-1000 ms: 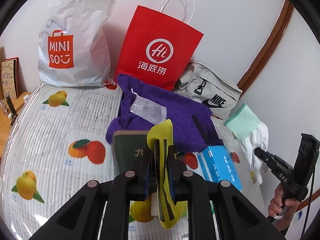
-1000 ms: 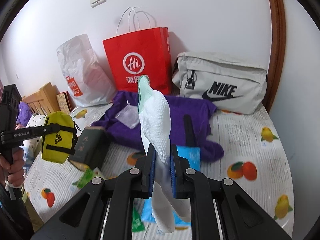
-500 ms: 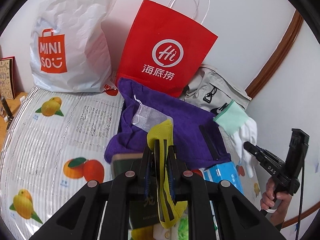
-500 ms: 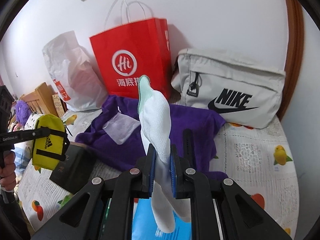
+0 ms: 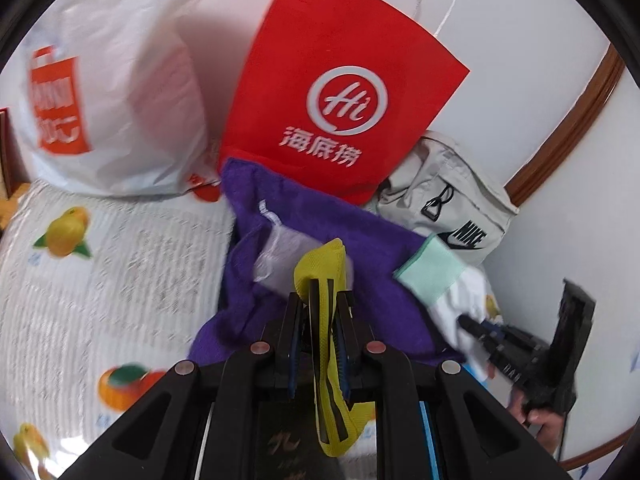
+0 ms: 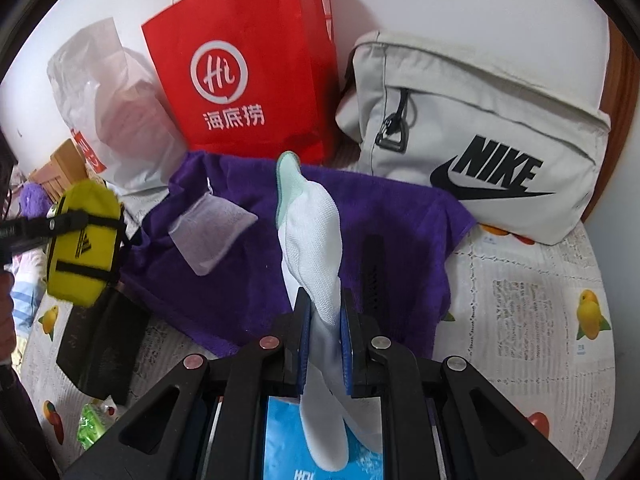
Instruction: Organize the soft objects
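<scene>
Fruit-print bed cover [image 6: 532, 320]; purple towel [image 6: 400, 216], bags upon it

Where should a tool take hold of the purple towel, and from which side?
Grip the purple towel at its near left edge, coming from above on the left. There the cloth lies bare on the bedsheet; elsewhere the mesh pouch and black strap lie on it.

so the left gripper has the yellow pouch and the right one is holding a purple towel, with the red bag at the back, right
Not quite. The right gripper holds a white glove with a mint green cuff, not the purple towel, which lies flat beneath it; the right wrist view shows this. The rest stands: the left gripper has its jaws shut on the yellow pouch, and the red bag stands at the back.
</scene>
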{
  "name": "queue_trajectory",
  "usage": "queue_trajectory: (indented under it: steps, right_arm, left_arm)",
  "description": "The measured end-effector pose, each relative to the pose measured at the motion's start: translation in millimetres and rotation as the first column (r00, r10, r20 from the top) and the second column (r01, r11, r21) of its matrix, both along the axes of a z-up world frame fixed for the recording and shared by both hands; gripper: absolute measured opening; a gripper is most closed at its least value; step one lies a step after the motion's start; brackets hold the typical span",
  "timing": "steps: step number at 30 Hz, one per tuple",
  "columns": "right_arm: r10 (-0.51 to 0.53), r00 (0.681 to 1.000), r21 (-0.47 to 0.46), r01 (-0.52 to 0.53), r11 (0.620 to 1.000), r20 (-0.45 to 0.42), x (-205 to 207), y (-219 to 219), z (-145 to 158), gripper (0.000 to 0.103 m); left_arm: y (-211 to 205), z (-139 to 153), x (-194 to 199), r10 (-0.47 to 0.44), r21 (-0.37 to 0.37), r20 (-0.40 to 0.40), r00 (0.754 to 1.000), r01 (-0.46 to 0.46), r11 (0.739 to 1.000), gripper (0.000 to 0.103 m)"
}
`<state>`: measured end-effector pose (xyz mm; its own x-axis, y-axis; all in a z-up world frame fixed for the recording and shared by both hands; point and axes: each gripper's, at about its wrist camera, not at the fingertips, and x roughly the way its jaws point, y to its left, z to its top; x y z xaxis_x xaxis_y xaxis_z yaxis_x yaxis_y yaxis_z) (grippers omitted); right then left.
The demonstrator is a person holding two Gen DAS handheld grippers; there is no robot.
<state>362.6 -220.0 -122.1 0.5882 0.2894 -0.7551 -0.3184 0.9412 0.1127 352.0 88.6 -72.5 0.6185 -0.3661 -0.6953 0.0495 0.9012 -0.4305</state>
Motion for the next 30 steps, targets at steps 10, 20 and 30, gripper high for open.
queue_trajectory:
  steps: [10,20,30]
  right_arm:
    - [0.041,0.999,-0.022,-0.042,0.999,-0.03,11,6,-12,0.014]
    - [0.049,0.996,-0.047,-0.052,0.998,-0.071,20,8,-29,0.016]
    - [0.064,0.995,-0.049,-0.068,0.996,-0.082,22,10,-30,0.024]
  left_arm:
    - [-31,-26,48,-0.06,0.023,-0.076,0.995,0.061,0.998,0.014]
    - [-45,-56,70,-0.092,0.05,-0.154,0.984,0.1,0.994,0.014]
    - [-47,-60,76,-0.097,0.111,-0.164,0.982,0.116,0.987,0.032]
